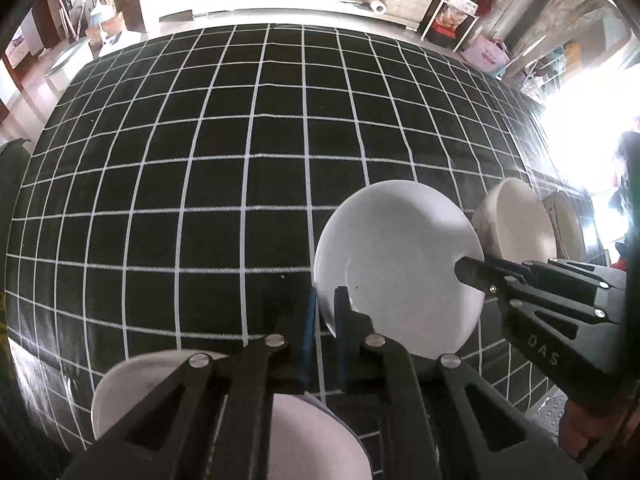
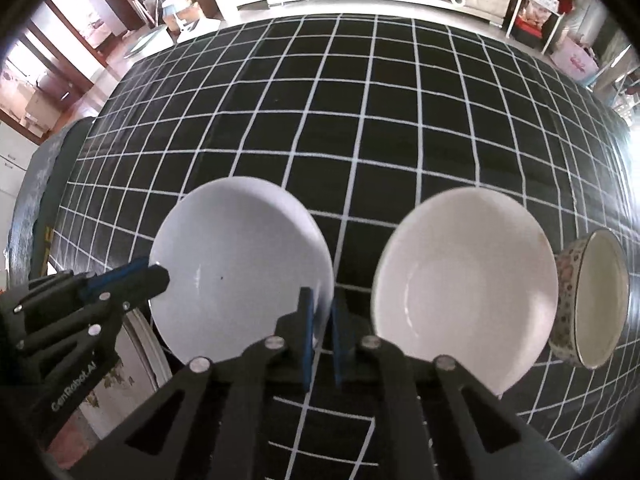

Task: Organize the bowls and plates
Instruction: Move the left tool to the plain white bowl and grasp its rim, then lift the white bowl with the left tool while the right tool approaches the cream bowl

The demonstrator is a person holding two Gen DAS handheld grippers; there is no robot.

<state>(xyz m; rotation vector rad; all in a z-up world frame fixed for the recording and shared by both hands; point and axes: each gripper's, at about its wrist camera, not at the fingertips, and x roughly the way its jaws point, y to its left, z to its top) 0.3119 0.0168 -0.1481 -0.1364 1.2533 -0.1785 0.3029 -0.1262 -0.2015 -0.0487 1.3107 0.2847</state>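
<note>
I've got both grippers pinched on the white bowl [image 2: 240,268] — left gripper [image 1: 324,312] on its left rim, right gripper [image 2: 320,316] on its right — above the checked cloth [image 2: 360,120], cream bowl [image 2: 464,292] just beside.

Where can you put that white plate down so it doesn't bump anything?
The far half of the checked cloth is bare, from beyond the held white plate to the far edge. The near side is crowded: cream plate and patterned bowl to the right, more dishes by the left gripper. Right gripper pinches the plate too.
</note>
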